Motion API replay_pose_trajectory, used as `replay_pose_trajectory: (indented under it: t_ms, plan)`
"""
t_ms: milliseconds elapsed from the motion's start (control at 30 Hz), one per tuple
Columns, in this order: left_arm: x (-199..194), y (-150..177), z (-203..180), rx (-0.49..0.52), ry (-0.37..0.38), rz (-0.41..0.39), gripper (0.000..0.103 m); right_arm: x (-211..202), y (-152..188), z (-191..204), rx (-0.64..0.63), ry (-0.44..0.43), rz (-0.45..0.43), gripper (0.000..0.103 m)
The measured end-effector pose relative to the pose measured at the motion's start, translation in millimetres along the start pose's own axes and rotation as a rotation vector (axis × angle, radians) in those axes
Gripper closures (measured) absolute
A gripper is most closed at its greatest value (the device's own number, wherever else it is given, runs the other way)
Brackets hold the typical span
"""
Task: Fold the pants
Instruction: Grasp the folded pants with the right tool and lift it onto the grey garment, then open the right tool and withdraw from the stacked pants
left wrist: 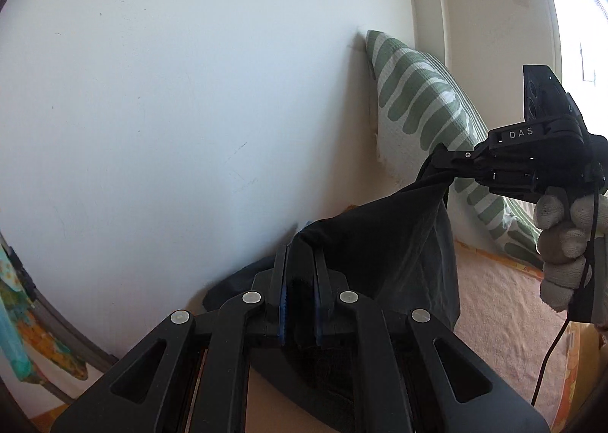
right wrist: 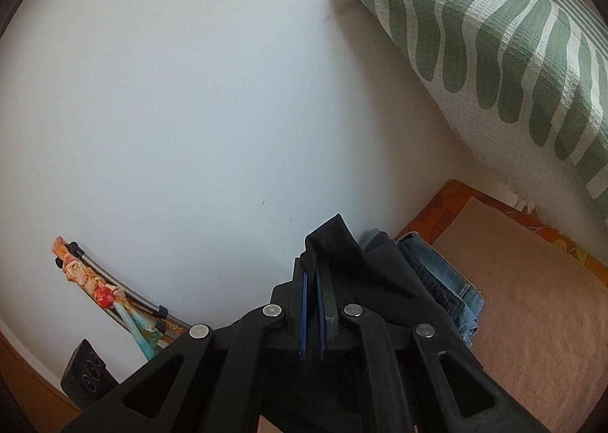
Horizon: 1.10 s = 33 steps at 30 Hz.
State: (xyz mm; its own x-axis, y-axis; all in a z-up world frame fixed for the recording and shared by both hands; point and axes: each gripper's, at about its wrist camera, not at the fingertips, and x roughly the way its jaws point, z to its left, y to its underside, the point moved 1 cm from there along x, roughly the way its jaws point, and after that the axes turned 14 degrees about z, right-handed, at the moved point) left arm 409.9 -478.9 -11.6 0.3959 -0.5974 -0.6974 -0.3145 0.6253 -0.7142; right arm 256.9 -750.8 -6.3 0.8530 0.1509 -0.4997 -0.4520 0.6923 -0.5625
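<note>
The black pants [left wrist: 380, 243] hang in the air, stretched between both grippers. My left gripper [left wrist: 300, 254] is shut on one corner of the dark cloth, which bunches between its blue pads. In the left wrist view my right gripper [left wrist: 433, 168] pinches the other corner, held by a gloved hand [left wrist: 562, 239] at the right. The right wrist view shows the same right gripper [right wrist: 313, 269] shut on a peak of black pants [right wrist: 364, 273] that drapes off to the right. The lower part of the pants is hidden below the grippers.
A white wall [left wrist: 190, 110] fills most of both views. A green-and-white patterned pillow [right wrist: 513, 53] leans in the corner on a pink-covered bed [right wrist: 532, 300]. Folded blue jeans [right wrist: 448, 281] lie by the wall. A colourful cloth on a metal frame [right wrist: 114, 296] and a power strip [right wrist: 85, 364] sit at left.
</note>
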Motion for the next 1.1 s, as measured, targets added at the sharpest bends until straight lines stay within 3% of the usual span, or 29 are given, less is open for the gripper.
replay_pose_trajectory:
  t_ms: [233,433,533,567,600,800,900,967,1100]
  plan:
    - [65,-1,28,-0.007,-0.090,0.070,0.094,100,-42,-23,0.034,0.074,0.070,0.101]
    - [100,11,43,-0.037,-0.149,0.101,0.094,159,-60,-25,-0.010,0.156,0.123,0.101]
    - [109,16,46,-0.050,-0.211,0.128,0.088,177,-69,-24,-0.049,0.189,0.160,0.088]
    - [109,18,46,-0.046,-0.224,0.129,0.081,178,-71,-25,-0.048,0.214,0.157,0.071]
    - [107,19,46,-0.042,-0.258,0.125,0.076,176,-73,-27,-0.050,0.230,0.143,0.067]
    - [83,23,44,-0.072,-0.236,0.096,0.073,155,-76,-36,-0.111,0.279,0.098,0.066]
    - [68,27,39,-0.082,-0.191,0.097,0.071,145,-70,-42,-0.128,0.282,0.111,0.066]
    - [66,23,36,-0.091,-0.150,0.100,0.064,136,-65,-45,-0.145,0.294,0.119,0.066]
    - [42,31,34,-0.150,-0.071,0.121,0.062,109,-54,-44,-0.182,0.295,0.123,0.065]
